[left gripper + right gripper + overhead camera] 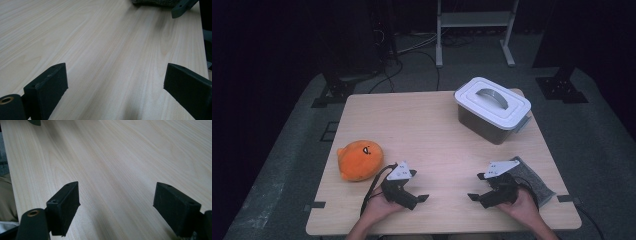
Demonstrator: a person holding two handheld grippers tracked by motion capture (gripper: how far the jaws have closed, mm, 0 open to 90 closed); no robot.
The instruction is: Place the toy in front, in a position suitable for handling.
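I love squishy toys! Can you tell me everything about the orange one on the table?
The orange plush toy is round and soft-looking, like a fuzzy ball, with a small dark face marking on top. It sits on the light wooden table near its left edge, beside the left gripper. Nothing but the table touches it.

On the light wooden table (pixel 432 130): 1 orange round plush toy (pixel 360 160), 1 grey plastic box with a white handled lid (pixel 492 107), and 1 grey speckled fabric pouch (pixel 534 181). Also present: 2 black two-jaw hand-held grippers, the left gripper (pixel 418 199) and the right gripper (pixel 476 187).
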